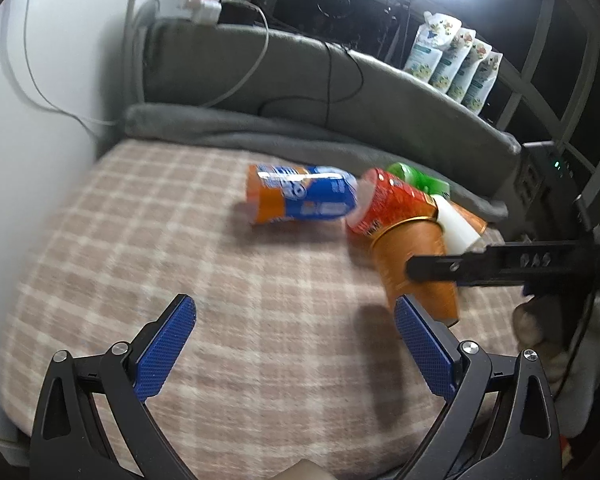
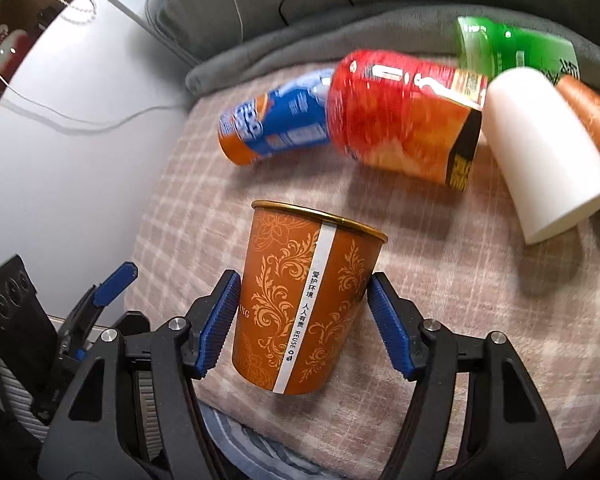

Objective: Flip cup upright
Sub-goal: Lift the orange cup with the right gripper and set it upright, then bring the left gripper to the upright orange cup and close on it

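An orange paper cup with gold scrollwork (image 2: 300,304) stands nearly upright, mouth up, on the checked blanket (image 2: 480,320). My right gripper (image 2: 300,300) is shut on it, one blue pad on each side of its wall. The same cup shows in the left wrist view (image 1: 416,264) with the right gripper's black finger (image 1: 460,268) across it. My left gripper (image 1: 296,332) is open and empty, low over the blanket to the cup's left.
Several cups lie on their sides behind: blue-orange (image 2: 272,124), red (image 2: 404,116), green (image 2: 512,48), white (image 2: 540,152) and another orange one (image 2: 592,120). A grey folded blanket (image 1: 260,128) and headboard with cables lie beyond. A white wall is at the left.
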